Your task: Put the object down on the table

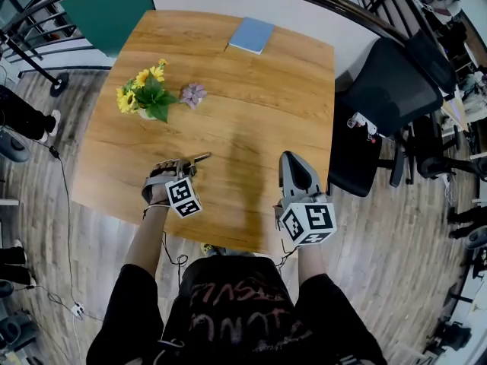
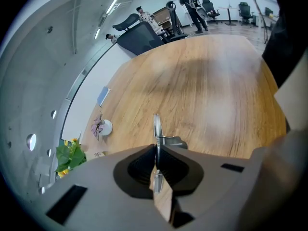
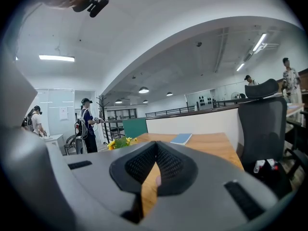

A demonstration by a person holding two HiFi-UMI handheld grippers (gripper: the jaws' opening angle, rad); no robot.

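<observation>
A person stands at the near edge of a wooden table (image 1: pixel 251 97) with a gripper in each hand and both forearms reaching out over the wood. The left gripper (image 1: pixel 183 168) tilts steeply down toward the tabletop. The right gripper (image 1: pixel 290 158) is held close to level, pointing across the table.

Two containers sit on the far left part of the table. A vase (image 1: pixel 146 115) holds yellow flowers (image 1: pixel 141 90) with green leaves. Just beside it, a small white pot (image 2: pixel 107 127) holds a purple flower (image 1: pixel 192 93). A blue book (image 1: pixel 252 35) lies flat near the far edge, and a black office chair (image 1: pixel 388 90) stands beside the table on the right.

The left gripper's jaws are closed on a thin metal object (image 2: pixel 156 124), seen edge-on between the pads. The object sticks out past the jaw tips, low over the near left part of the table, well apart from the vase. It cannot be made out whether its far end touches the wood.

The right gripper's jaws are pressed together at the tips with nothing between them.
</observation>
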